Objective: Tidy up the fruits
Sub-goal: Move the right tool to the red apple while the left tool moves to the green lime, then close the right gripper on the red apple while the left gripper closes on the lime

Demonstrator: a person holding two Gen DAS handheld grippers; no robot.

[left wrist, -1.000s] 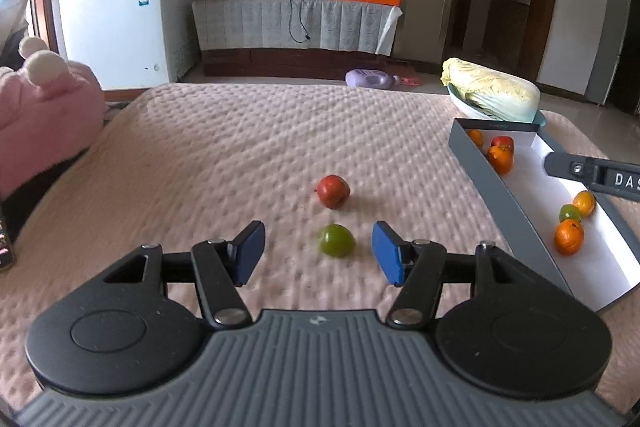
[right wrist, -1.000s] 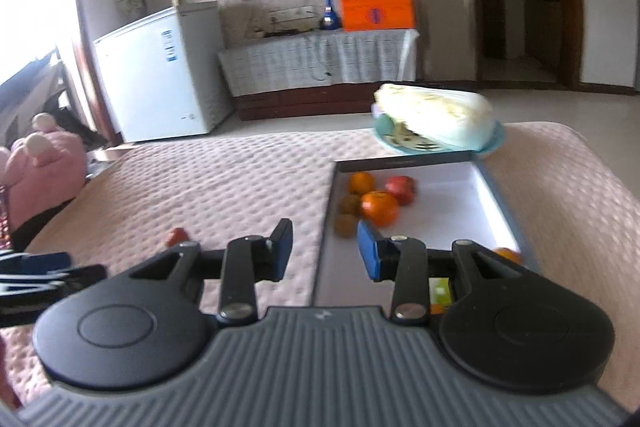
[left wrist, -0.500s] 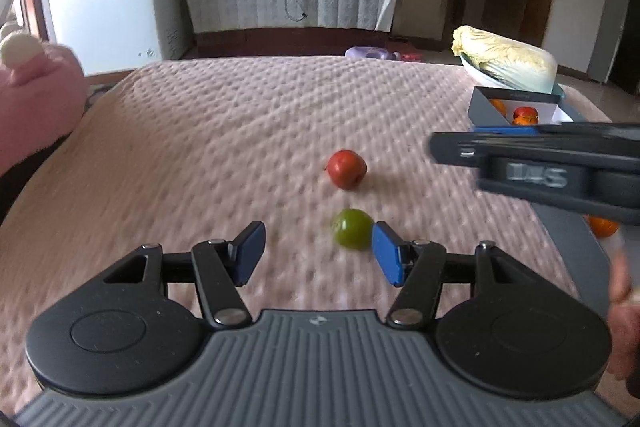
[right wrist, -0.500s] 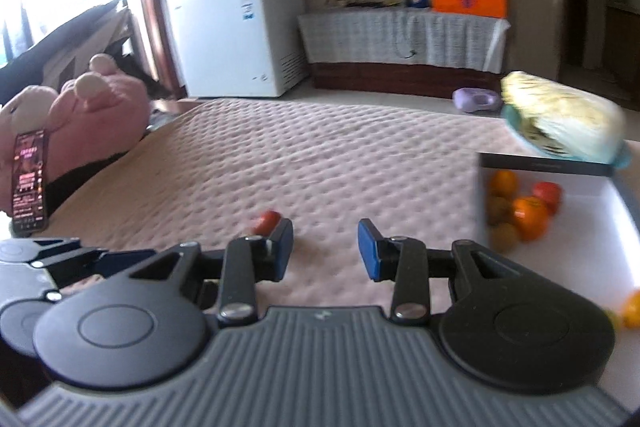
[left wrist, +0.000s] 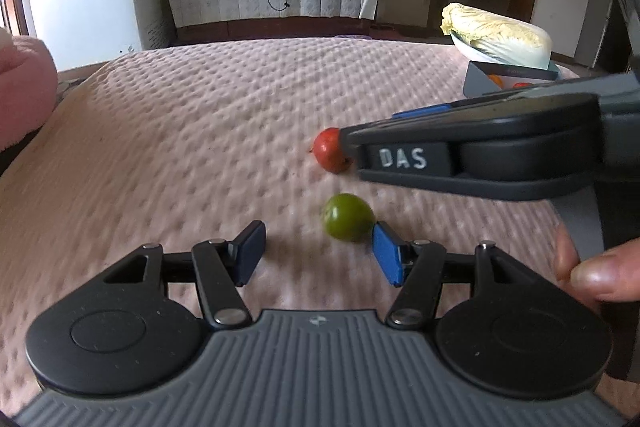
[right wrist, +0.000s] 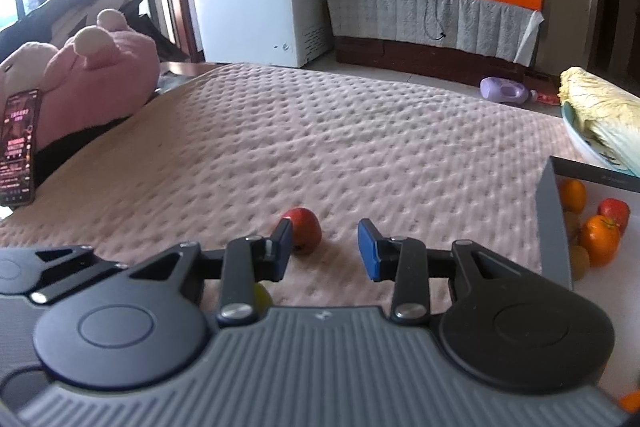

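A green fruit lies on the pink quilted bed cover, just ahead of my left gripper and close to its right pad. That gripper is open and holds nothing. A red fruit lies a little farther back. My right gripper reaches in from the right, with its tips at the red fruit. In the right wrist view the red fruit sits beside the left finger of my right gripper, not between the pads. The right gripper is open and empty.
A grey-walled box at the right holds several oranges and a red fruit. A cabbage on a plate lies behind it. A pink plush toy and a phone are at the left edge. A person's thumb shows at the right.
My right gripper has swung left from over the box to the red fruit. My left gripper has sunk closer to the green fruit. Neither gripper's opening has changed.
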